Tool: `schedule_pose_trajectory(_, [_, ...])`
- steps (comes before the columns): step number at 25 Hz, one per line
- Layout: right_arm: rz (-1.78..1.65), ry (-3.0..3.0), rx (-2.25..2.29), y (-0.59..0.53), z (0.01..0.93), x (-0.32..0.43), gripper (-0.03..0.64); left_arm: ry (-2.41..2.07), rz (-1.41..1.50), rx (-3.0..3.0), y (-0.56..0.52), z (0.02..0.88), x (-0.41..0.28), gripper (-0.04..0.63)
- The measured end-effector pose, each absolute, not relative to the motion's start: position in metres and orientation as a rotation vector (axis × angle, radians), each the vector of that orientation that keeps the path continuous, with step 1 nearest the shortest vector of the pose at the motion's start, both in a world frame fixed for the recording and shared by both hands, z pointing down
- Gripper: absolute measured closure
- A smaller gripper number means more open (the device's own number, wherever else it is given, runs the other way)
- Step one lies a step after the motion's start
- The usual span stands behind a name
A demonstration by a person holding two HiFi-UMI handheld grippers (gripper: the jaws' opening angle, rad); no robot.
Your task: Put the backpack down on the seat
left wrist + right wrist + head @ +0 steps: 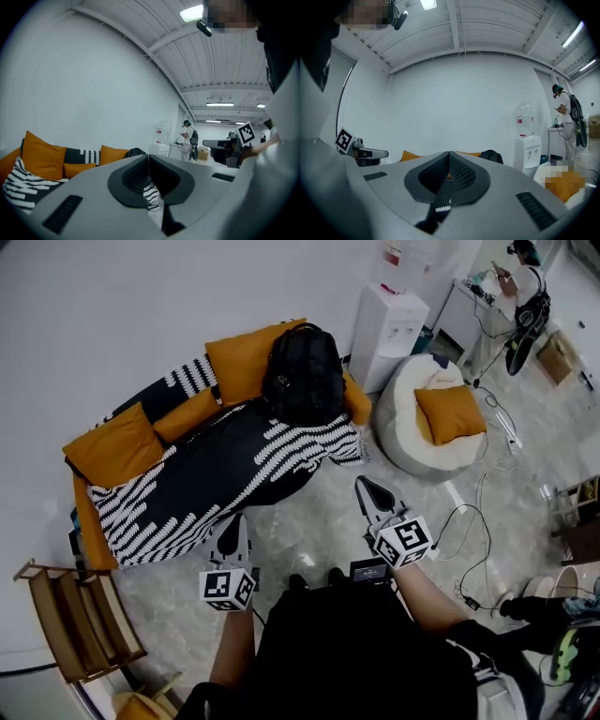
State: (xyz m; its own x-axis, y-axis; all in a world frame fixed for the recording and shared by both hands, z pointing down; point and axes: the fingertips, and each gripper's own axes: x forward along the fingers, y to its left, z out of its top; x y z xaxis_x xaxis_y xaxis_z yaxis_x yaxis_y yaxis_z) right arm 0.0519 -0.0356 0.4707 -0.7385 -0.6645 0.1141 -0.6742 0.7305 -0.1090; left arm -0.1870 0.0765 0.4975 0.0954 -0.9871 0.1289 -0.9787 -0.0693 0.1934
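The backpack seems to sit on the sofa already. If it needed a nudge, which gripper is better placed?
Probably the right gripper: in the head view it sits further forward, nearer the backpack, than the left gripper. Both are shut and empty, so the edge is slight.

White wall (141,315), marble floor (319,521), beanbag (403,432), water dispenser (389,329)

Person wore a black top (356,652) and dark shoes (314,580). The left tool (232,532) and the right tool (373,493) had light grey shells with black ribbed pads (136,176). Each carried a white cube (227,589) printed with black square markers. A small dark display unit (369,570) was mounted by the right tool's cube.
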Motion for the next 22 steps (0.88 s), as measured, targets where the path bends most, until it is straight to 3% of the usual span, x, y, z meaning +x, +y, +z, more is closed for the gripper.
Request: schedule_pose_trajectory(22, [0.306,-2.877,1.1,-0.038,0.48,0.122,0.586,-1.818,0.034,2.267,0.05,0.482,-0.096,0.577])
